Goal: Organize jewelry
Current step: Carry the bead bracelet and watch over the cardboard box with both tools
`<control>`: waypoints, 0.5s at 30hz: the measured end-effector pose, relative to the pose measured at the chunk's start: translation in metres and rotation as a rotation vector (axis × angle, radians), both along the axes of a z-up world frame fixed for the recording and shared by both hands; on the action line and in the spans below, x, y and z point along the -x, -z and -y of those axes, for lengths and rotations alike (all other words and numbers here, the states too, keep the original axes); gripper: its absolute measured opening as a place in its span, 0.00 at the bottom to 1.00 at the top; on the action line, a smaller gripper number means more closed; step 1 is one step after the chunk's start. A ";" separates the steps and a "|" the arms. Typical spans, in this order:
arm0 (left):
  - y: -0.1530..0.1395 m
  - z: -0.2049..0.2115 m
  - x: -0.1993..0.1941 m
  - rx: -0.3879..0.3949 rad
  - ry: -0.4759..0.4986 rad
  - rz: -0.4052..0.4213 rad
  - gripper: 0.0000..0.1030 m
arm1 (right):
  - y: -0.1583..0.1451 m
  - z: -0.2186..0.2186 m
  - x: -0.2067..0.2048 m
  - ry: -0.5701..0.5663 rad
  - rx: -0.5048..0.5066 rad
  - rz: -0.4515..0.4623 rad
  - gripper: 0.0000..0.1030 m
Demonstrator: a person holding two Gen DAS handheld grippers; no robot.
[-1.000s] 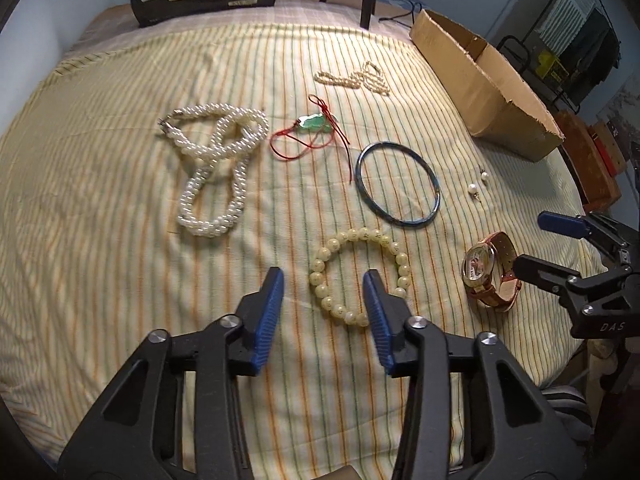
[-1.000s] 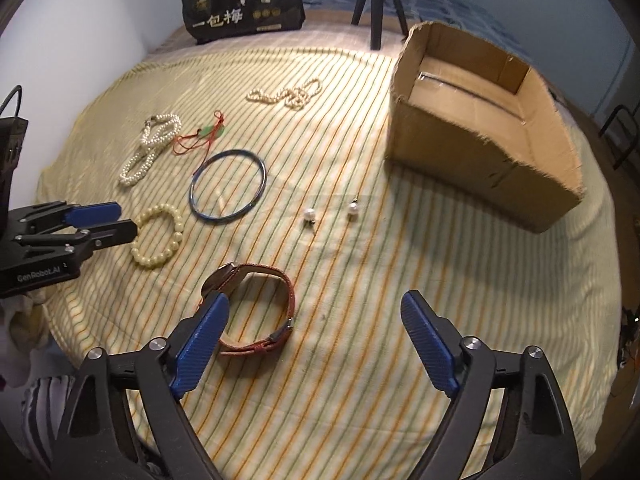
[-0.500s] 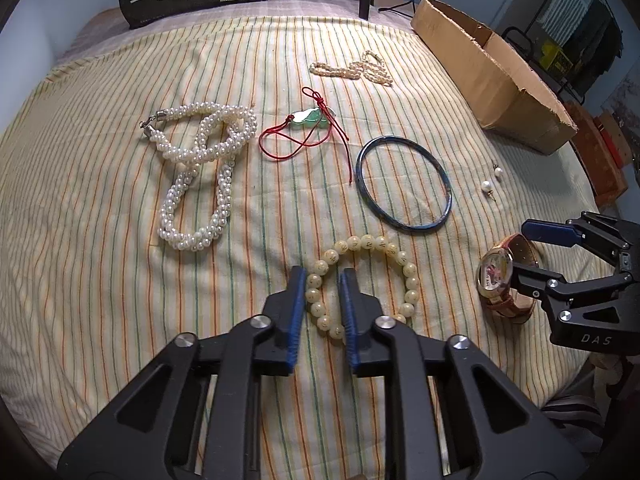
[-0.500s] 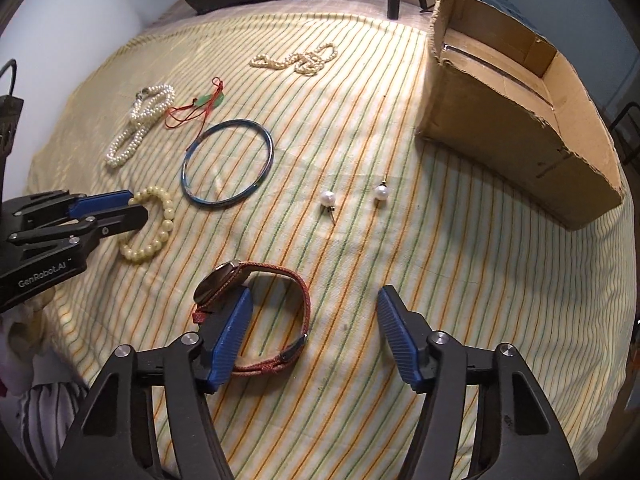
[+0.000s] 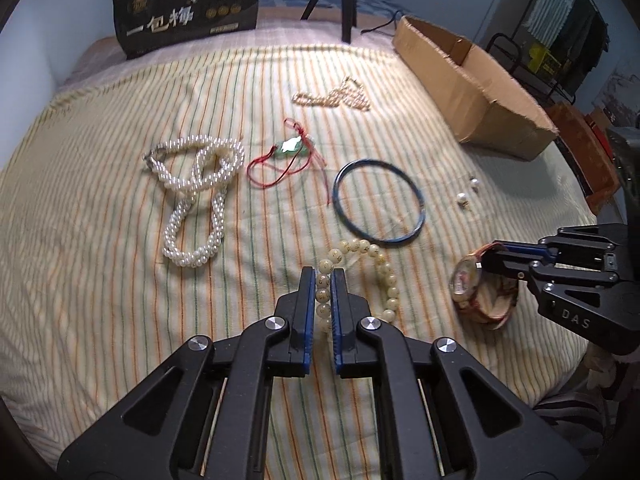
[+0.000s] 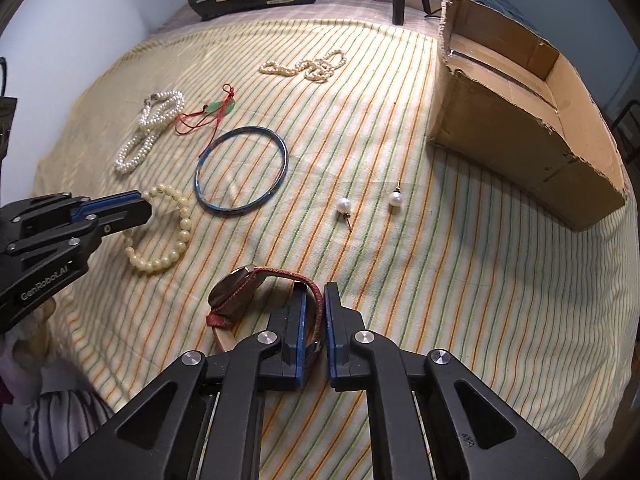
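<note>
Cream bead bracelet point(image 5: 362, 276) lies on the striped cloth point(image 5: 100, 240) near its front edge, loop pulled into an oval w/ long axis running away from the left gripper point(image 5: 323, 312) toward the blue bangle point(image 5: 378, 201). Left jaws have just closed – pads clenched on the bracelet's near-left run of beads. Wristwatch point(image 6: 256, 300) stands on edge to the right of the bracelet, dial facing left, strap loop stretching rightward; right gripper point(image 6: 314, 320) jaws have just closed, grasping the red strap. Beyond: two pearl earrings point(image 6: 368, 202), twisted pearl necklace point(image 5: 196, 200), red-cord jade pendant point(image 5: 294, 148), small pearl strand point(image 5: 334, 96). Cardboard box point(image 6: 528, 128) – far right, open top.
</note>
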State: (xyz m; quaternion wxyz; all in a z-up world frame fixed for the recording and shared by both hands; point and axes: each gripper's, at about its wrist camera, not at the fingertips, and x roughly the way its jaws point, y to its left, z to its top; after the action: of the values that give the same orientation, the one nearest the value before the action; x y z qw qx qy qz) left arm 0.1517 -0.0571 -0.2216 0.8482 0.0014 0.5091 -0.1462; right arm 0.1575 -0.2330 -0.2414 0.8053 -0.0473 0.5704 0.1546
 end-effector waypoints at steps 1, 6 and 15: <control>-0.004 0.001 0.001 0.000 0.005 0.009 0.05 | -0.004 0.009 0.005 0.002 -0.006 0.007 0.05; -0.021 0.010 0.009 -0.008 0.031 0.058 0.05 | -0.015 0.015 0.013 0.023 -0.010 0.053 0.05; -0.044 0.018 0.018 0.003 0.049 0.115 0.05 | -0.036 0.032 0.025 0.047 -0.013 0.123 0.05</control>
State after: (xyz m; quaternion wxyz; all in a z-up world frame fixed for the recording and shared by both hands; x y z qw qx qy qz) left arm 0.1336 -0.0749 -0.1772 0.8723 0.0210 0.4589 -0.1675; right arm 0.1326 -0.2652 -0.2050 0.8426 -0.0382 0.5197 0.1361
